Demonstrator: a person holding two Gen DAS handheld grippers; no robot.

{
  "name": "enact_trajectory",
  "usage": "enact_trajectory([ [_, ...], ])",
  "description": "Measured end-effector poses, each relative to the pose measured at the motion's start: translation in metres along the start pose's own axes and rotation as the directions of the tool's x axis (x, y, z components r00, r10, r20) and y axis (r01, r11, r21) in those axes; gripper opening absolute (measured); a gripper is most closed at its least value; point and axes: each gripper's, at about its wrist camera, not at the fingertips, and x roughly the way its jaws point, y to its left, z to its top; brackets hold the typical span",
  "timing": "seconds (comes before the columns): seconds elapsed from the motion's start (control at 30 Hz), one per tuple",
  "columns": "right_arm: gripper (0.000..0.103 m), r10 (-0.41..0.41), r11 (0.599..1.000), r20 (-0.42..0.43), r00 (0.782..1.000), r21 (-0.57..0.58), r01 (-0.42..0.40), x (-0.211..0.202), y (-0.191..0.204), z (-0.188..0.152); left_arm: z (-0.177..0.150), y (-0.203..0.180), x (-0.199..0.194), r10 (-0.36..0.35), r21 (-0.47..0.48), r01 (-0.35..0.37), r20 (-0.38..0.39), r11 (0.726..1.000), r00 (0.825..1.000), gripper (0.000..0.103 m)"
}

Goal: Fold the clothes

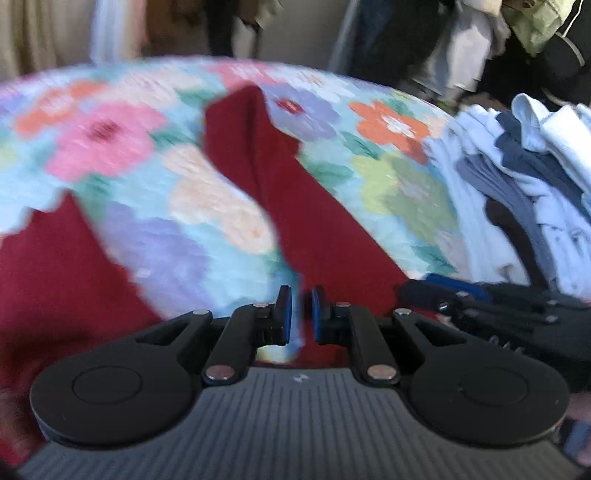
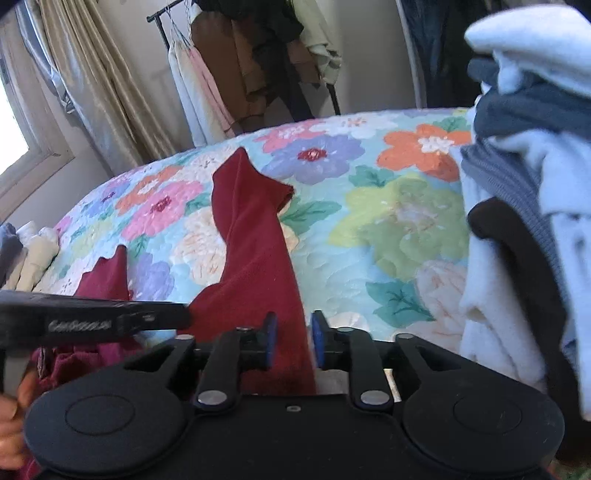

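1. Bedroom; floral quilt point(image 2: 399, 229) on the bed is my work surface, a clothes rail point(image 2: 162, 14) with hung garments behind its far edge, window at the left.
2. Red garment point(image 2: 255, 236) lies stretched from the quilt's near edge toward the middle, two long parts splayed apart, far end of one rumpled over.
3. Pile of pale and blue clothes point(image 2: 524, 192) sits at the quilt's right edge; small light stack at the left edge.
4. Risk: my left view is motion-blurred, so I'm moving fast; cloth could slip out and the fold go crooked.
5. Risk: my right side is close to the pile; a swing could knock it over.
6. Left gripper point(image 1: 299, 314): jaws narrow, a small gap; red cloth seems to run between them, can't tell if it's pinched.
7. Right gripper point(image 2: 293, 341): jaws part-open, red cloth edge between the pads, not clamped.
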Motion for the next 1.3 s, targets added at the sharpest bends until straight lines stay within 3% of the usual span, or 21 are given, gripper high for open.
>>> enact_trajectory([
  [0.07, 0.046, -0.008, 1.0, 0.023, 1.0, 0.008, 0.007, -0.008, 0.001, 0.001, -0.007, -0.001, -0.024, 0.064, -0.007, -0.064, 0.048, 0.998, 0.997, 0.014],
  [0.1, 0.051, -0.005, 1.0, 0.026, 1.0, 0.017, 0.004, -0.014, 0.003, 0.0, -0.011, -0.001, -0.036, 0.094, -0.012, -0.093, 0.072, 0.996, 0.993, 0.02],
  [0.17, 0.054, 0.001, 1.0, 0.027, 1.0, 0.007, -0.001, -0.025, 0.009, -0.004, -0.025, 0.003, -0.066, 0.128, -0.071, -0.122, 0.08, 0.99, 0.989, 0.042],
  [0.2, 0.055, 0.002, 1.0, 0.025, 1.0, -0.015, -0.002, -0.031, 0.016, -0.006, -0.035, 0.004, -0.078, 0.148, -0.091, -0.141, 0.076, 0.986, 0.986, 0.058],
  [0.33, 0.065, 0.007, 0.995, 0.017, 1.0, -0.102, -0.005, -0.055, 0.04, -0.017, -0.077, 0.011, -0.125, 0.215, -0.164, -0.206, 0.043, 0.965, 0.976, 0.069],
  [0.4, 0.079, 0.009, 0.989, 0.013, 1.0, -0.146, -0.007, -0.067, 0.053, -0.022, -0.099, 0.015, -0.143, 0.228, -0.205, -0.221, 0.014, 0.954, 0.974, 0.074],
  [0.53, 0.08, -0.026, 0.97, 0.009, 1.0, -0.241, 0.028, -0.08, 0.079, -0.033, -0.141, 0.025, -0.172, 0.206, -0.287, -0.203, -0.017, 0.936, 0.978, 0.078],
  [0.7, 0.083, -0.048, 0.937, -0.028, 0.998, -0.346, 0.035, -0.105, 0.105, -0.052, -0.177, 0.025, -0.2, 0.288, -0.349, -0.283, -0.038, 0.893, 0.957, 0.082],
  [0.83, 0.087, -0.042, 0.943, -0.055, 0.998, -0.331, 0.021, -0.135, 0.11, -0.069, -0.198, 0.017, -0.215, 0.281, -0.372, -0.28, -0.051, 0.885, 0.958, 0.082],
  [1.07, 0.088, -0.057, 0.912, -0.074, 0.996, -0.409, 0.022, -0.171, 0.12, -0.111, -0.217, -0.006, -0.23, 0.29, -0.361, -0.29, -0.055, 0.886, 0.955, 0.084],
  [1.2, 0.087, -0.058, 0.914, -0.11, 0.992, -0.405, 0.009, -0.195, 0.125, -0.129, -0.232, -0.02, -0.24, 0.328, -0.387, -0.319, -0.044, 0.865, 0.944, 0.089],
  [1.3, 0.089, -0.066, 0.916, -0.073, 0.995, -0.399, 0.032, -0.214, 0.123, -0.137, -0.238, -0.026, -0.246, 0.345, -0.401, -0.333, -0.046, 0.853, 0.938, 0.089],
])
